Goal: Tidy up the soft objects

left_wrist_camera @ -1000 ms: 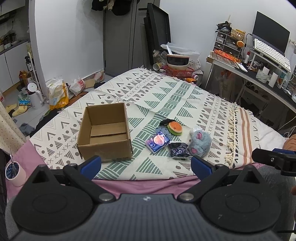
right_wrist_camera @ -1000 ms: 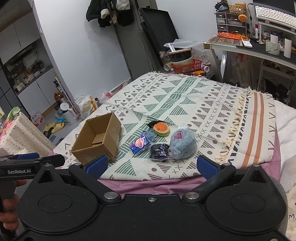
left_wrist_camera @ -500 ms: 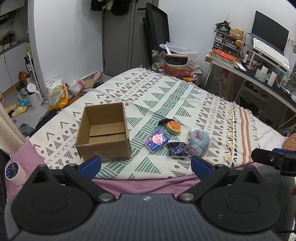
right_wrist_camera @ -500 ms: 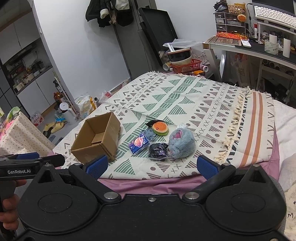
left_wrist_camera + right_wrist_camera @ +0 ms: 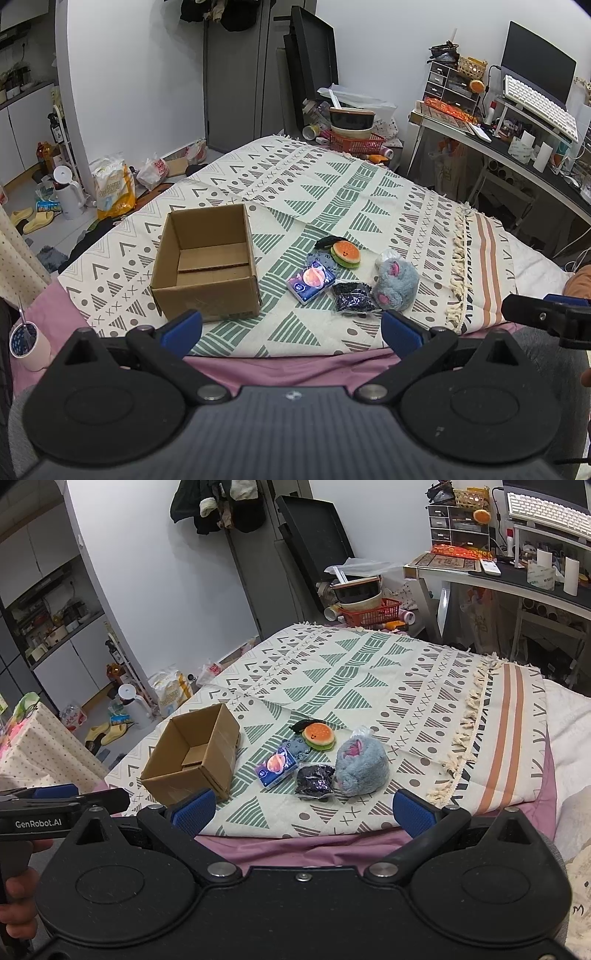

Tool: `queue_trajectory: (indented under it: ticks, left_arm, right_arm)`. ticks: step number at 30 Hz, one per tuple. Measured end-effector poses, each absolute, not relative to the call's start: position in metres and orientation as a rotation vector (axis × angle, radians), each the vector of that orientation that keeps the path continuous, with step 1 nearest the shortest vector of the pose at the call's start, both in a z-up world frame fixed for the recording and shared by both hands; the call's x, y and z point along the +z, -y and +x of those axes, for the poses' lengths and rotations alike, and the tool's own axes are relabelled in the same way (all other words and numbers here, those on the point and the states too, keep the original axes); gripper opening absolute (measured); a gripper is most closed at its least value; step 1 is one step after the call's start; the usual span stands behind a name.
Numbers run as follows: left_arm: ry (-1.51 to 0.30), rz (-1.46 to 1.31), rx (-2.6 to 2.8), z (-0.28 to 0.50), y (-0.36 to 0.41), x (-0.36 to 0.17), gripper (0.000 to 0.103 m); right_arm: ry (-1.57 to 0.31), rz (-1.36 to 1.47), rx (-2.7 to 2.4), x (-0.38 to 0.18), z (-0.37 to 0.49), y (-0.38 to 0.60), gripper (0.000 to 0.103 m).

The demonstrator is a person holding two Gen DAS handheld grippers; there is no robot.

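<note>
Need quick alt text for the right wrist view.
An empty cardboard box sits on a patterned blanket, left of a burger toy, tissue pack, black pouch and grey plush. The right claw is open.

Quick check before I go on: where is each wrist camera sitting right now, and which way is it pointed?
Left wrist: behind the open left gripper, facing the cardboard box on the blanket; the right gripper's tip shows at the right edge.
Right wrist: behind the open right gripper, facing the grey plush; the left gripper and a hand show at left.
Shared: box, plush, burger toy.
</note>
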State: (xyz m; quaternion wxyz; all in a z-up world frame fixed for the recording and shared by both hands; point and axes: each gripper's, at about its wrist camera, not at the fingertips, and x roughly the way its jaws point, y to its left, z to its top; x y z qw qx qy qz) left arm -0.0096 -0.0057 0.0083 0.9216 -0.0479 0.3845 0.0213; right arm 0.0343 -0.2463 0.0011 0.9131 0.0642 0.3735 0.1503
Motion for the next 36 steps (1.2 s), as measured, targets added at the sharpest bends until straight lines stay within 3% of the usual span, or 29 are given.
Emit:
queue_trajectory:
  ticks: [36]
  left_arm:
    - [-0.806,-0.111,-0.009,0.040,0.022,-0.015,0.102]
  right_arm:
    - [-0.805,0.180,0.261,-0.021,0.082,0.268,0.103]
